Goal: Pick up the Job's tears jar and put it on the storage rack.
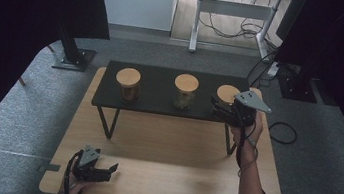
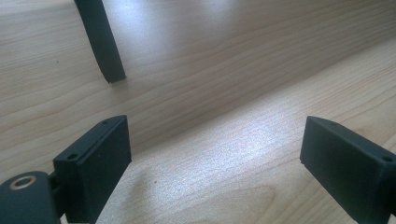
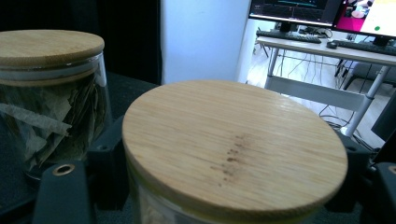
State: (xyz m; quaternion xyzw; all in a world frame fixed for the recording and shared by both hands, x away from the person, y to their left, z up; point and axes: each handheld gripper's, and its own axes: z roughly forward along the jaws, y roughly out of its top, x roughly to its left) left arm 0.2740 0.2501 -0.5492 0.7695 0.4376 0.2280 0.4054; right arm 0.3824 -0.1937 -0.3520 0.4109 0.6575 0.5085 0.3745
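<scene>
Right hand-held gripper (image 1: pixel 222 109) straddles the right-end jar (image 3: pixel 233 154) on the black shelf (image 1: pixel 159 98); jaws either side, below the lid, grip looks slackened, not clamped. Jar upright, dead ahead. Left hand-held gripper (image 1: pixel 99 172) spread wide, nothing in it, low on bench (image 1: pixel 174 178), well apart.

Three jars (image 1: pixel 185 91) stand in a row on a shelf (image 1: pixel 158 106) on the table (image 1: pixel 164 176).

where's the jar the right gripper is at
In the high view the jar stands at the right end of the black shelf, right of the middle jar, with the right gripper around it.
</scene>
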